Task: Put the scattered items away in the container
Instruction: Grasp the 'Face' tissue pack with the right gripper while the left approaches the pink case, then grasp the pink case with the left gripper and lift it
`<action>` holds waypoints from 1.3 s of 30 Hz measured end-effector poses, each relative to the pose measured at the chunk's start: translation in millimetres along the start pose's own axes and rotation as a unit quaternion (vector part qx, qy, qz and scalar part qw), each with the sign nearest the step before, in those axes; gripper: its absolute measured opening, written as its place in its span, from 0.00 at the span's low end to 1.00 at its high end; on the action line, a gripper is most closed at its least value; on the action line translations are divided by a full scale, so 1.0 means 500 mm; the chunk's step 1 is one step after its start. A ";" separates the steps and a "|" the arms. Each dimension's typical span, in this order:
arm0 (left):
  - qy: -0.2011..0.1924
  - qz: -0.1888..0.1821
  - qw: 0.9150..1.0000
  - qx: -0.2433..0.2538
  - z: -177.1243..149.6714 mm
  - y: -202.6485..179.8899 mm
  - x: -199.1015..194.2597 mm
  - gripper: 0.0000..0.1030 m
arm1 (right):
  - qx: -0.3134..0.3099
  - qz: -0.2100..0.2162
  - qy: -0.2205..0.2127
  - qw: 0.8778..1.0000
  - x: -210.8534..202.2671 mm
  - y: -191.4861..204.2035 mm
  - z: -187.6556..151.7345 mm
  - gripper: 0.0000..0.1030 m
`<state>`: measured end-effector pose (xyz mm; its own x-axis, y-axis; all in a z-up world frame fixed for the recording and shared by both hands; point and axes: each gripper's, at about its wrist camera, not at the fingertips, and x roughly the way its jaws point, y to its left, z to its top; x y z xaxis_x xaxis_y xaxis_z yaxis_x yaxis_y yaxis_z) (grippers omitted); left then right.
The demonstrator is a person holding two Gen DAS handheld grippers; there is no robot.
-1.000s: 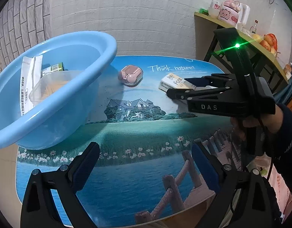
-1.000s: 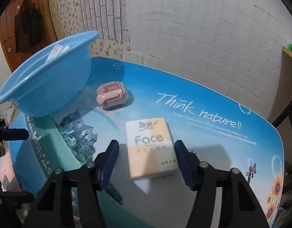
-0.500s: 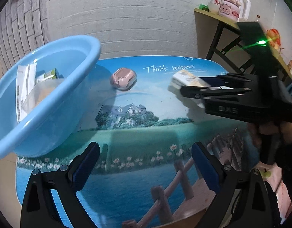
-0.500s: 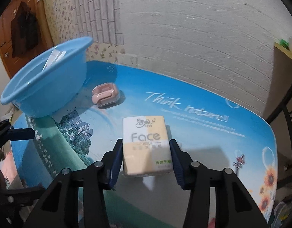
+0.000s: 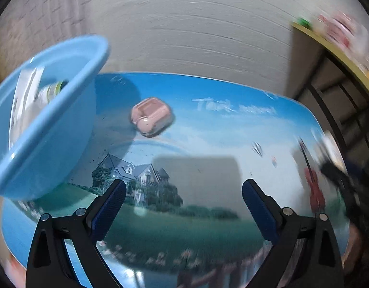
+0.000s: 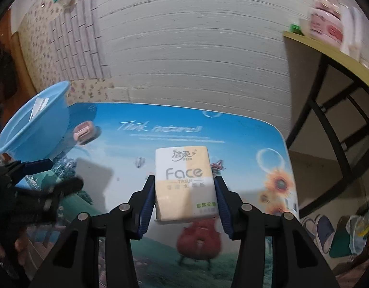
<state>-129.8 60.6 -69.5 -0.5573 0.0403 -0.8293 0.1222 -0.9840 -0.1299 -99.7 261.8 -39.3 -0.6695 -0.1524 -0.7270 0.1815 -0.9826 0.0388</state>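
The right claw (image 6: pixel 184 199) is clamped on a tissue pack (image 6: pixel 184 182), its blue pads pressed against both long sides. The pack is held clear of the worktop (image 6: pixel 244 144), printed face up, with "Face" legible and the smaller print below it smeared.

The left claw (image 5: pixel 183 206) is spread wide with nothing between its fingers; only the landscape picture printed on the worktop is seen through the gap. In the right wrist view the same claw (image 6: pixel 40 165) is cut off at the left edge, and the gloved hand (image 6: pixel 26 201) behind it is largely dark and hard to read.

Beyond the fingers, a small pink case (image 5: pixel 150 116) is seen lying on the worktop, just beside the blue basin (image 5: pixel 64 117) but apart from it. The basin stands at the left end of the worktop and is cropped by the frame in both views. Inside it a white packet (image 5: pixel 23 103) is leaned against the wall, with a small green-and-white container (image 5: pixel 52 91) next to it — blur leaves the labels of both unreadable, and the basin floor is hidden by the near rim.

At the right a yellow-topped side table (image 6: pixel 328 45) is visible, carrying a pink-and-white object (image 6: pixel 325 24) too blurred to identify. Shoes (image 6: pixel 325 230) can be made out on the floor — dimly, at the lower right edge.
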 end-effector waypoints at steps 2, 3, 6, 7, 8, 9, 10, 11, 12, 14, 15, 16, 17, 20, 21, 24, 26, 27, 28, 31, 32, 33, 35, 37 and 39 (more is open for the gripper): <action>0.001 0.017 0.999 -0.036 0.012 0.005 0.013 0.95 | 0.005 0.003 -0.002 1.000 -0.003 -0.012 -0.003 0.47; 0.000 0.032 0.998 -0.057 0.019 0.005 0.022 0.95 | 0.008 0.005 -0.003 1.000 -0.004 -0.018 -0.004 0.47; -0.007 0.060 0.992 -0.114 0.039 0.013 0.037 0.95 | 0.011 0.013 -0.004 1.000 -0.003 -0.033 -0.007 0.47; -0.012 0.070 0.989 -0.129 0.045 0.014 0.042 0.95 | 0.013 0.016 -0.004 1.000 -0.001 -0.037 -0.007 0.47; -0.015 0.080 0.986 -0.142 0.051 0.015 0.046 0.95 | 0.014 0.018 -0.004 1.000 0.002 -0.037 -0.007 0.47; -0.017 0.094 0.982 -0.163 0.059 0.017 0.054 0.95 | 0.015 0.019 -0.004 1.000 0.003 -0.041 -0.005 0.47; -0.018 0.101 0.979 -0.177 0.063 0.018 0.059 0.95 | 0.016 0.021 -0.005 1.000 0.004 -0.046 -0.004 0.47; -0.018 0.107 0.976 -0.190 0.066 0.019 0.064 0.94 | 0.015 0.023 -0.006 1.000 0.003 -0.047 -0.003 0.47; -0.026 0.123 0.972 -0.198 0.071 0.015 0.067 0.93 | 0.014 0.024 -0.006 1.000 0.004 -0.046 -0.002 0.47; -0.029 0.137 0.969 -0.203 0.075 0.008 0.074 0.92 | 0.010 0.027 -0.006 1.000 0.006 -0.047 -0.001 0.47; -0.031 0.145 0.968 -0.202 0.078 0.002 0.078 0.92 | 0.008 0.028 -0.006 1.000 0.006 -0.050 0.000 0.47; -0.032 0.150 0.967 -0.201 0.079 -0.001 0.080 0.92 | 0.007 0.029 -0.007 1.000 0.006 -0.053 0.001 0.47; -0.035 0.156 0.967 -0.198 0.080 -0.006 0.083 0.89 | 0.008 0.029 -0.007 1.000 0.007 -0.054 0.002 0.47; -0.040 0.165 0.968 -0.184 0.084 -0.022 0.088 0.82 | 0.014 0.028 -0.010 0.999 0.008 -0.065 0.004 0.47; -0.040 0.169 0.969 -0.179 0.087 -0.024 0.090 0.81 | 0.018 0.027 -0.009 0.999 0.010 -0.070 0.003 0.47; -0.045 0.175 0.969 -0.171 0.092 -0.020 0.096 0.74 | 0.026 0.024 -0.007 0.999 0.014 -0.079 0.000 0.47; -0.047 0.180 0.969 -0.165 0.096 -0.023 0.100 0.59 | 0.030 0.024 -0.005 0.999 0.015 -0.081 -0.004 0.47; -0.047 0.182 0.969 -0.160 0.098 -0.025 0.101 0.55 | 0.030 0.025 -0.004 0.999 0.015 -0.081 -0.005 0.47; -0.048 0.181 0.970 -0.155 0.099 -0.025 0.100 0.46 | 0.030 0.026 -0.004 0.999 0.016 -0.080 -0.006 0.47; -0.045 0.171 0.975 -0.133 0.108 -0.026 0.105 0.46 | 0.031 0.026 -0.003 0.999 0.016 -0.079 -0.006 0.47; -0.045 0.167 0.976 -0.131 0.107 -0.024 0.103 0.46 | 0.031 0.026 -0.003 0.999 0.015 -0.079 -0.007 0.47; -0.044 0.164 0.978 -0.124 0.106 -0.022 0.102 0.46 | 0.031 0.025 -0.003 0.999 0.015 -0.079 -0.007 0.47; -0.043 0.155 0.981 -0.112 0.103 -0.021 0.099 0.46 | 0.032 0.024 -0.002 0.999 0.014 -0.078 -0.008 0.47; -0.038 0.139 0.985 -0.096 0.098 -0.020 0.096 0.46 | 0.032 0.023 -0.001 0.999 0.013 -0.076 -0.010 0.47; -0.033 0.122 0.989 -0.078 0.102 -0.024 0.104 0.46 | 0.032 0.022 0.000 0.999 0.009 -0.074 -0.012 0.47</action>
<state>-202.1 65.5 -83.2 -0.5472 -0.2124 -0.8096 0.3821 -0.9240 -0.0158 -105.0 297.9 -48.0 -0.6614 -0.1954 -0.7241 0.1644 -0.9798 0.1143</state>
